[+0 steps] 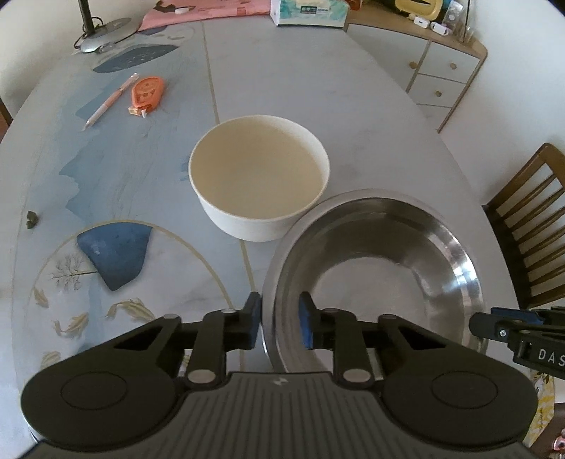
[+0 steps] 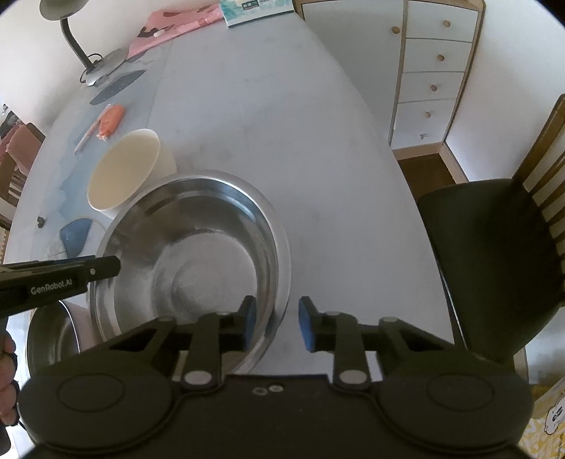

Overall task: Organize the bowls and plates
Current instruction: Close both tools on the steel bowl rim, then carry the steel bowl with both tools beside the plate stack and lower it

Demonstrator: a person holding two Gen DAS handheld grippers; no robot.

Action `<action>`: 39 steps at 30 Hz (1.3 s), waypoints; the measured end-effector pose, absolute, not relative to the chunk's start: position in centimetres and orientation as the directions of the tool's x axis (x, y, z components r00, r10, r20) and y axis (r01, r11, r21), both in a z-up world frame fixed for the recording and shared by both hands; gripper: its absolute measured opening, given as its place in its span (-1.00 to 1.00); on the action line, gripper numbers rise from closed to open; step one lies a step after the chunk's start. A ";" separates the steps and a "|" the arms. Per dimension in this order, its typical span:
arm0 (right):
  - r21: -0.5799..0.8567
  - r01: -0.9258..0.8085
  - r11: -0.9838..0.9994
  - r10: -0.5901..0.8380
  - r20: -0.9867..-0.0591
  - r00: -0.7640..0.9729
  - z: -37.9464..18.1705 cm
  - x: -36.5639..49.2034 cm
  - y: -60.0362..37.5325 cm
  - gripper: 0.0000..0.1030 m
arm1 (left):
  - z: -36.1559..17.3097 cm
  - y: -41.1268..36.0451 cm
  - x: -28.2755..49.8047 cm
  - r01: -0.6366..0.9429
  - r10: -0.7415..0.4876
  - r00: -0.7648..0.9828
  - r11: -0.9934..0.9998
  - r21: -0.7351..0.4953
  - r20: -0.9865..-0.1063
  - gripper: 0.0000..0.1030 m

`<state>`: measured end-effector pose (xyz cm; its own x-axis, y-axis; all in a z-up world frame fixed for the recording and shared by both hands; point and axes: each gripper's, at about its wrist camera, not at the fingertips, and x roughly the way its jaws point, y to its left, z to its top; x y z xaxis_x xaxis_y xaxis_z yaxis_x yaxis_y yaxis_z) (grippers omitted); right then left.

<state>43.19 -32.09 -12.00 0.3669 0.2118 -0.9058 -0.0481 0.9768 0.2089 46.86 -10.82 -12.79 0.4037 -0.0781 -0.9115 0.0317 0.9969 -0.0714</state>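
Note:
A wide steel bowl (image 1: 374,268) stands at the near right of the table, touching a white bowl (image 1: 259,176) behind it. My left gripper (image 1: 280,317) straddles the steel bowl's left rim, one pad outside against the lip and one inside on the wall, shut on it. My right gripper (image 2: 275,323) straddles the opposite rim of the steel bowl (image 2: 197,247). Its inner pad lies over the wall, while a strip of table shows between the lip and its outer pad. The white bowl (image 2: 123,173) is empty. A second steel bowl (image 2: 53,339) sits at the lower left.
A pen (image 1: 109,100) and an orange tape dispenser (image 1: 146,93) lie at the far left, with a lamp base (image 1: 106,33), pink cloth (image 1: 197,12) and tissue box (image 1: 310,12) beyond. A wooden chair (image 2: 494,247) and a drawer cabinet (image 2: 430,70) stand to the right.

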 end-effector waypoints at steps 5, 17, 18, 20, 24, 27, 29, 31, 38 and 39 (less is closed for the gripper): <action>0.214 -0.046 0.976 0.216 -0.907 0.363 -12.3 43.0 -32.0 -0.69 | -13.1 -10.7 46.7 0.027 -0.056 0.392 0.998 -0.049 -0.918 -0.77; 0.184 -0.029 0.982 0.180 -0.893 0.413 -10.7 42.2 -32.4 -0.74 | -11.6 -12.0 45.8 0.037 -0.074 0.435 0.997 -0.064 -0.897 -0.79; 0.186 -0.023 0.982 0.179 -0.891 0.416 -10.5 42.1 -32.6 -0.74 | -11.2 -12.2 45.7 0.041 -0.078 0.439 0.997 -0.067 -0.895 -0.79; 0.190 -0.013 0.982 0.178 -0.888 0.425 -9.7 41.8 -33.2 -0.75 | -10.3 -12.7 45.5 0.054 -0.086 0.446 0.996 -0.070 -0.891 -0.79; 0.191 -0.012 0.982 0.176 -0.877 0.447 -7.7 40.5 -33.8 -0.75 | -8.5 -13.1 44.8 0.067 -0.101 0.454 0.995 -0.079 -0.885 -0.79; 0.183 -0.022 0.983 0.172 -0.871 0.459 -6.3 39.2 -33.8 -0.75 | -7.1 -13.0 43.7 0.069 -0.110 0.467 0.994 -0.088 -0.878 -0.79; 0.180 -0.024 0.983 0.170 -0.865 0.471 -5.3 38.2 -33.6 -0.75 | -6.1 -12.8 42.7 0.071 -0.118 0.477 0.993 -0.095 -0.871 -0.79; 0.178 -0.028 0.984 0.169 -0.860 0.482 -4.5 37.5 -33.4 -0.75 | -5.2 -12.5 41.6 0.073 -0.120 0.487 0.993 -0.096 -0.865 -0.79; 0.176 -0.063 0.982 0.184 -0.848 0.496 -2.4 33.9 -31.5 -0.75 | -3.1 -9.8 36.8 0.045 -0.109 0.496 0.994 -0.100 -0.862 -0.79; 0.174 -0.070 0.982 0.185 -0.848 0.497 -2.2 33.4 -31.1 -0.75 | -2.9 -9.3 36.1 0.042 -0.110 0.496 0.994 -0.103 -0.861 -0.79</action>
<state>33.40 -31.08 -2.23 0.4969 0.1852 -0.8478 -0.0695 0.9823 0.1738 36.06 -9.26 -2.93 0.4960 -0.1099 -0.8613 0.0418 0.9938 -0.1028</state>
